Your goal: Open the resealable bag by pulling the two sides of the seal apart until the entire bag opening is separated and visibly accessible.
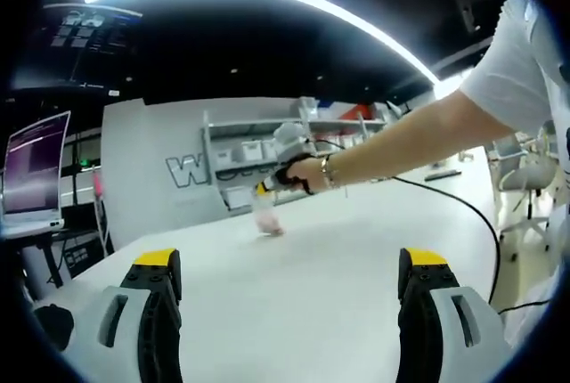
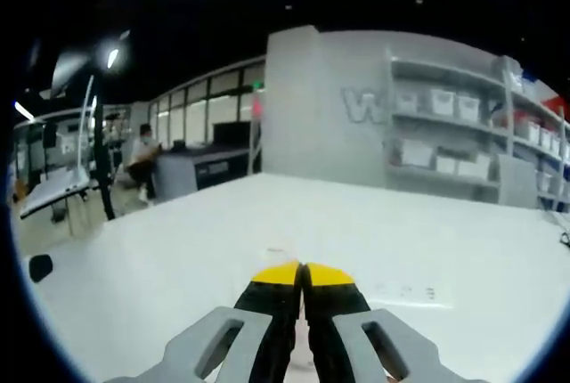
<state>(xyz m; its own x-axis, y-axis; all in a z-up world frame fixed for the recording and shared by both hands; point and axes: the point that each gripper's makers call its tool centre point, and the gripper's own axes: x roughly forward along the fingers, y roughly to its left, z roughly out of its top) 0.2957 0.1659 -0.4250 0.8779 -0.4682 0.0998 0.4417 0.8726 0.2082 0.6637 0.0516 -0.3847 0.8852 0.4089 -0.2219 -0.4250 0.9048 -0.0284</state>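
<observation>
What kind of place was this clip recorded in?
Probably an open-plan office or lab. A wide white table fronts a grey partition wall with large lettering, beside shelving with storage bins; a computer monitor stands to one side, and a person sits at a far desk.

White short sleeve (image 1: 512, 67), bracelet (image 1: 327, 172) at the wrist, grey hand-held gripper (image 1: 285, 298) with black, yellow-tipped fingers (image 1: 161, 298)

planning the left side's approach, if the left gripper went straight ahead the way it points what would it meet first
Probably the bag, standing on the white table and held by the right gripper. The left gripper is open, with bare tabletop ahead of it, though depth is hard to judge.
</observation>
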